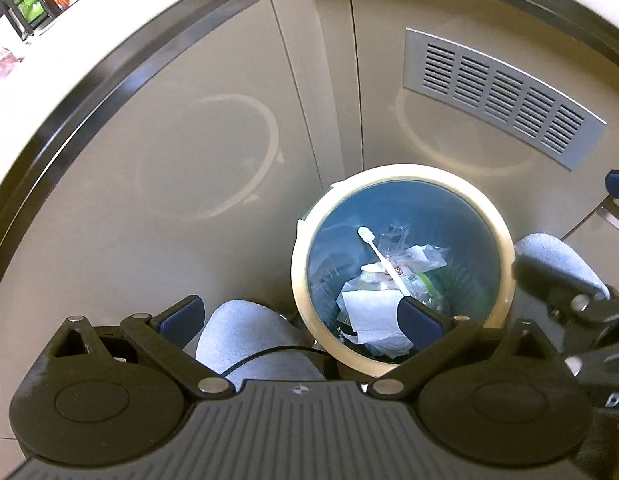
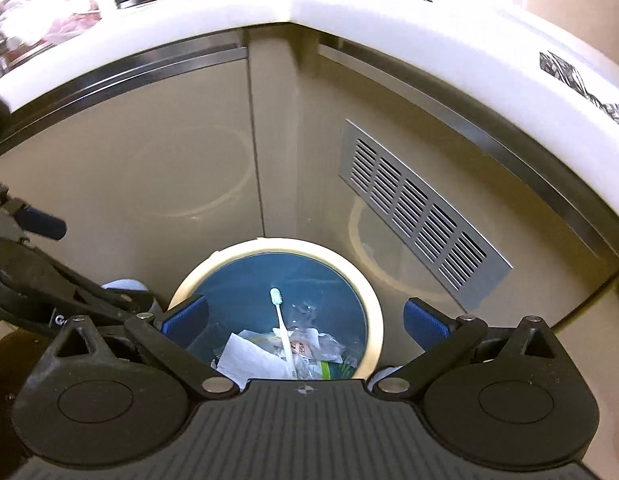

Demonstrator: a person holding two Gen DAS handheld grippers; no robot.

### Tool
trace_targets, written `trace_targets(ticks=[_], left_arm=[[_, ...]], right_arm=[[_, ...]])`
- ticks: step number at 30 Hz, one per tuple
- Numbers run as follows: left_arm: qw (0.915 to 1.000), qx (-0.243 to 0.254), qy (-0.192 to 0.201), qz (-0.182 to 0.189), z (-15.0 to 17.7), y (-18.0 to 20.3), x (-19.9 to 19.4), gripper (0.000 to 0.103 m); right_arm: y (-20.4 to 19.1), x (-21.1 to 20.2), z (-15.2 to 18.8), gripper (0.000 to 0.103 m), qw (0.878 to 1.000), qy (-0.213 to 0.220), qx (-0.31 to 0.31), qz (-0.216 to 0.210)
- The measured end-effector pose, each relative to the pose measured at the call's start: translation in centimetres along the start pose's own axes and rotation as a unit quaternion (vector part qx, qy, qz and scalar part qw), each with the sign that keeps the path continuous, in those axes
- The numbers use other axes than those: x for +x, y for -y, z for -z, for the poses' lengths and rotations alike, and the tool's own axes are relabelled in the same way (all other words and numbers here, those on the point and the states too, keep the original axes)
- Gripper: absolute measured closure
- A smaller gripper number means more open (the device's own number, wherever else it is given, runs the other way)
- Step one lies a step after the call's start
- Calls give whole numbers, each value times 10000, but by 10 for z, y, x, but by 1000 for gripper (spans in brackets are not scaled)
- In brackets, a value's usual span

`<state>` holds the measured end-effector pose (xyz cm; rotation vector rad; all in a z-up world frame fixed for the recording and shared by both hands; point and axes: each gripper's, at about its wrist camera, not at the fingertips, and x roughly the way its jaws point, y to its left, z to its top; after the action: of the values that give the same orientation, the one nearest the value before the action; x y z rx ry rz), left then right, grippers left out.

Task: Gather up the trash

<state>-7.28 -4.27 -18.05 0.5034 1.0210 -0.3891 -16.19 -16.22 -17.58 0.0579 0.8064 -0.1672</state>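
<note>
A round bin with a cream rim (image 1: 505,248) (image 2: 373,300) and a blue inside stands on the floor in a cabinet corner. Inside lie a white toothbrush (image 1: 383,258) (image 2: 280,332), crumpled white paper (image 1: 375,314) (image 2: 239,356) and clear plastic wrappers (image 1: 423,258) (image 2: 321,346). My left gripper (image 1: 299,318) hangs open above the bin's near left side, nothing between its blue pads. My right gripper (image 2: 305,320) is open wide over the bin, empty too. Each gripper shows at the edge of the other's view.
Beige cabinet doors (image 1: 189,140) (image 2: 149,160) meet in a corner behind the bin, with a grey vent grille (image 1: 497,92) (image 2: 417,216) on the right door. A white countertop (image 2: 429,28) runs above, with clutter at its far left. Two light blue slippers (image 1: 245,340) (image 1: 557,256) flank the bin.
</note>
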Motion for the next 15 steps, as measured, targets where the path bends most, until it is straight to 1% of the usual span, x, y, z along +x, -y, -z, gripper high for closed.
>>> trace_targets(ticks=[7,11,15], left_arm=[[9998,-157,-64,112,0,-10,-1,0],[9998,-157,-26,92,3,-10,0,0],[9996,-215,-130,127,5,-11,0,0]], right_arm=[[-8,-9,2,0,9998,73,-183,36],[-7,-10,3,0,9999,49,-102,-19],[-4,-9,5,0,10000,-47,-10,-86]])
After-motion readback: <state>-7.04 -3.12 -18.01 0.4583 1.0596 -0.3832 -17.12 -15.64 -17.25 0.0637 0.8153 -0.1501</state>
